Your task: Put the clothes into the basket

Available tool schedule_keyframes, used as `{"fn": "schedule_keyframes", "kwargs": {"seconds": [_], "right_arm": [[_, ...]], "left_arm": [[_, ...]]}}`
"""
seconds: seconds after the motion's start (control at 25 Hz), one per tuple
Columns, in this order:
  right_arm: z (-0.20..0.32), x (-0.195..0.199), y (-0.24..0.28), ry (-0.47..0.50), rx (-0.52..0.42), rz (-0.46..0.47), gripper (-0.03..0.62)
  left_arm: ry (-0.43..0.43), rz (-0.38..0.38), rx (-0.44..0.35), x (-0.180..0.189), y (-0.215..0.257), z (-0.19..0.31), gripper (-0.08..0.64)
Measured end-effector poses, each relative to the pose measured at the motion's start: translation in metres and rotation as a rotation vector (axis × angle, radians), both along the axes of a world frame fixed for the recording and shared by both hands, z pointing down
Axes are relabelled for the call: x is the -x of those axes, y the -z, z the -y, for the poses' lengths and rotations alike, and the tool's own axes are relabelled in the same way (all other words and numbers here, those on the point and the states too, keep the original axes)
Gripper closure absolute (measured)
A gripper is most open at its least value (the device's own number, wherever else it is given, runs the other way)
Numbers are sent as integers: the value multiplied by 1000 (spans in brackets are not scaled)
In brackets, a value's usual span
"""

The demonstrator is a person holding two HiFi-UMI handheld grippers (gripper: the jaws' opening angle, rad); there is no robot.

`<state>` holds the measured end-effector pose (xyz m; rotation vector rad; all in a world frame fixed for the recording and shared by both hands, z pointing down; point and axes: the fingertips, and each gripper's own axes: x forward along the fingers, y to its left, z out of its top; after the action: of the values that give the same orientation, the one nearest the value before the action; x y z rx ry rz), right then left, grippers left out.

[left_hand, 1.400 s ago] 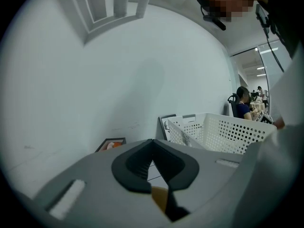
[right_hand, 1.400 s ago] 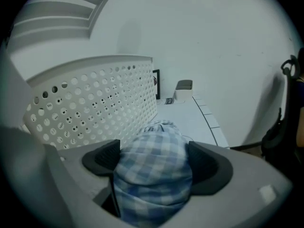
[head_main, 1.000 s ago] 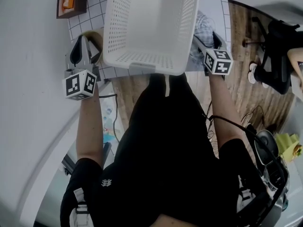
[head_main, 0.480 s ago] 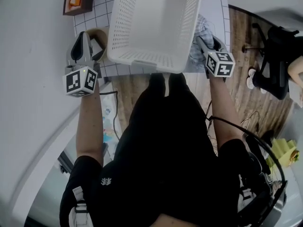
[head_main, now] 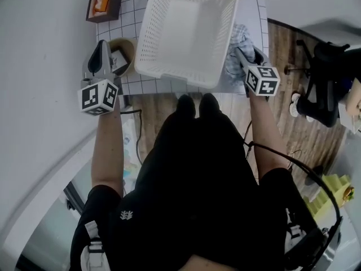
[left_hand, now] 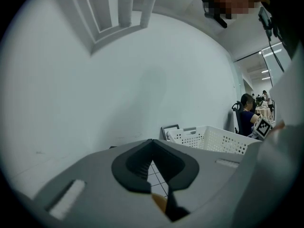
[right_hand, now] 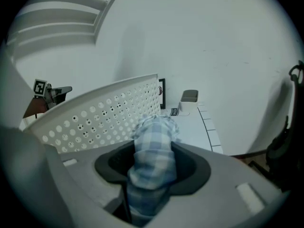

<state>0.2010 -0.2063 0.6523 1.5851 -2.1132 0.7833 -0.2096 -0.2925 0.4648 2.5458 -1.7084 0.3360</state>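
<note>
A: Room around right claw (right_hand: 151, 175)?
B: Jaws filled by checked cloth (right_hand: 153, 146). Basket (right_hand: 95, 118) wall just left, blocks that side. Ahead: bare worktop (right_hand: 197, 125) up to a small grey box (right_hand: 190, 96) by the back wall (right_hand: 213, 42). Right: open air past the worktop edge.
A: Left claw (head_main: 101, 54)?
B: Side wall (head_main: 39, 66) close left, tan bowl (head_main: 125, 45) just right, basket beyond.

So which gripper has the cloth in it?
The right gripper: its jaws are shut on the blue checked cloth beside the white basket. The left gripper is shut on nothing.
</note>
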Motion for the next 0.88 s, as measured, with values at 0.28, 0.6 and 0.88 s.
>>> {"fn": "schedule_keyframes", "kwargs": {"seconds": [0.28, 0.6, 0.88], "right_arm": [[2, -8, 38, -11, -68, -11, 383], [7, -19, 86, -37, -143, -22, 384], [16, -31, 123, -57, -207, -41, 385]], "left_arm": [[14, -5, -18, 7, 13, -5, 554], [-24, -23, -73, -7, 47, -3, 554], [-60, -47, -117, -24, 71, 4, 554]]}}
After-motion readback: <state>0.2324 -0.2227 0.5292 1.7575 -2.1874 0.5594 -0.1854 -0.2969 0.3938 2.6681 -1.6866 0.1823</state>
